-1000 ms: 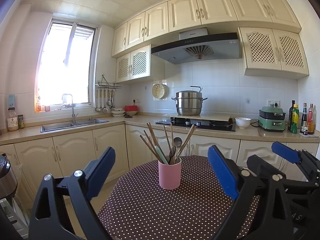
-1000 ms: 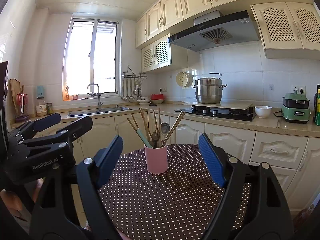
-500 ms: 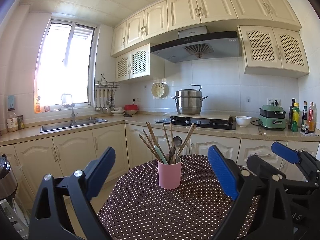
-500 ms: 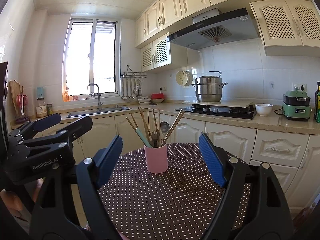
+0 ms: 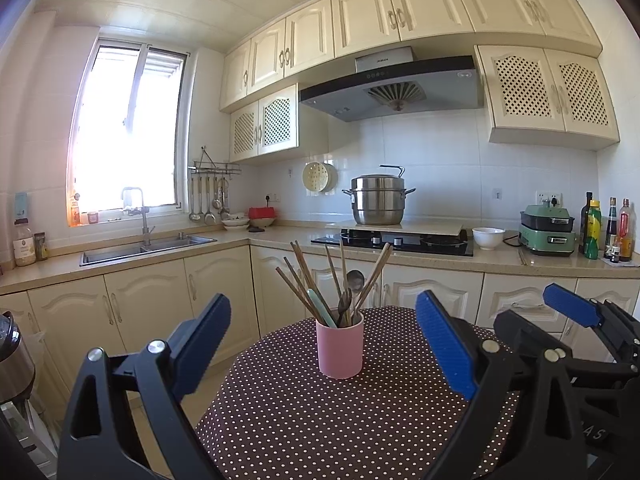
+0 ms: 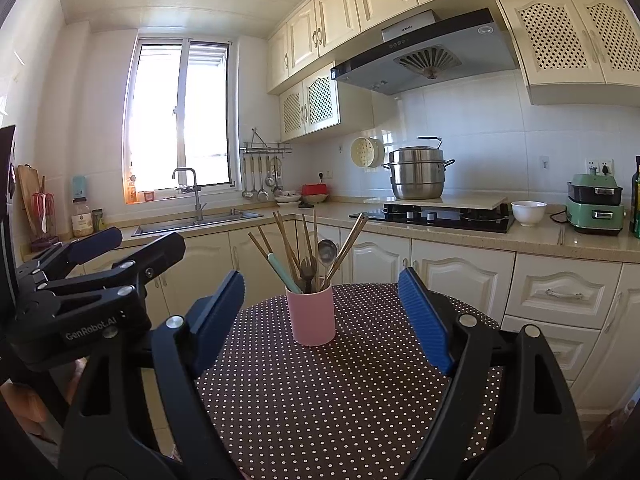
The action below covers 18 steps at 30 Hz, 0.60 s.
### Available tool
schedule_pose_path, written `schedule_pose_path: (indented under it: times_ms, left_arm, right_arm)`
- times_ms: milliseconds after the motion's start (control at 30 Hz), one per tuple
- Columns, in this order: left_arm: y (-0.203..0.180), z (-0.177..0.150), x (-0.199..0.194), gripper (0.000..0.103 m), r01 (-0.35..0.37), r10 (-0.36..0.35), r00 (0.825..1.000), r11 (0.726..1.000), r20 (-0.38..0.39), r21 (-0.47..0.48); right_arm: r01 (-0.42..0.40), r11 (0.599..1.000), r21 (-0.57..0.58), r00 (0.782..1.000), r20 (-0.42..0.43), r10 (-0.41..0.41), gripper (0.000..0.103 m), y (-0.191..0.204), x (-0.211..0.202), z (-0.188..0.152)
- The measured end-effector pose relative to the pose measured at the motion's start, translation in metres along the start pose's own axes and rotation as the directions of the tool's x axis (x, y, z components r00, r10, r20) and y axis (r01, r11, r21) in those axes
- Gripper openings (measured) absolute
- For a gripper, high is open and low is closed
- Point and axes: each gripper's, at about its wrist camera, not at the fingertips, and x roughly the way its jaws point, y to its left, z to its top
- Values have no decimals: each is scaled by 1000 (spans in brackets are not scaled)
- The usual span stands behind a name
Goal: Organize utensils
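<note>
Left wrist view: the left gripper (image 5: 322, 332) hangs over the near edge of a round counter (image 5: 360, 420) covered in a dotted brown cloth, its fingers (image 5: 202, 338) spread wide with nothing between them. The right gripper (image 6: 322, 308) sits just beside it on the right, its fingers (image 6: 424, 320) likewise released and empty; neither touches anything.

Position of the task items: a pink cup (image 5: 340, 348) stands upright near the middle of the counter, ahead of both grippers and apart from them. It holds the utensils together: several wooden chopsticks (image 5: 304, 276) fanning outward, a metal spoon (image 5: 355, 280), a pale green handle (image 5: 320, 306) and a dark piece that may be a fork or a second spoon; the glare and small scale leave that undecided.

Progress: no loose utensil lies on the visible cloth, and everything seen is already gathered in the one cup. Two readings are fair. Either the collecting is complete, or the work has not begun and the mixed contents are still to be sorted by kind. No second container or tray is in sight on the counter, which favours the first reading, though the near edge is hidden behind the gripper bodies. Nothing is in hand at present.
</note>
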Motion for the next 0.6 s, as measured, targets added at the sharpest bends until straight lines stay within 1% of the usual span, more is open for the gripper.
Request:
schedule_pose_path:
  times_ms: [267,600]
  left_arm:
    - [2,1,7,92,3,-3,1000,1000,-4,1]
    - [7,0,28,92,0,0,1000,1000,-20,5]
  right_arm:
    - [-1,1000,6,1000,-4,1,79,-1,7,1]
    - [-1,1000,16,1000,-22,1,79,-3,21,-1]
